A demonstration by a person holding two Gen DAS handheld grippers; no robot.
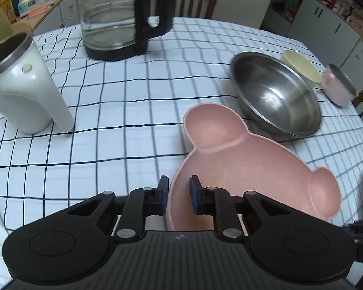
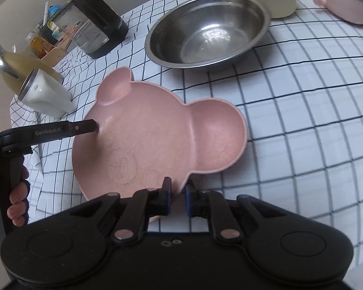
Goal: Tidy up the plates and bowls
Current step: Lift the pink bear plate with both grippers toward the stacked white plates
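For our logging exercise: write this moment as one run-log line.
left gripper: shut on pink bear plate rim | right gripper: shut on opposite rim | steel bowl: beyond, empty

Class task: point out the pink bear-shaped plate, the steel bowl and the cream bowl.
pink bear-shaped plate (image 2: pixel 142 145): right wrist view, its floor.
steel bowl (image 2: pixel 205 36): right wrist view, inside bottom.
cream bowl (image 2: pixel 278 4): right wrist view, outer wall.

Left tongs (image 1: pixel 179 194) clamp the near rim of the pink bear-shaped plate (image 1: pixel 249 166) beside the steel bowl (image 1: pixel 276 94) on the checked bench (image 1: pixel 123 111).
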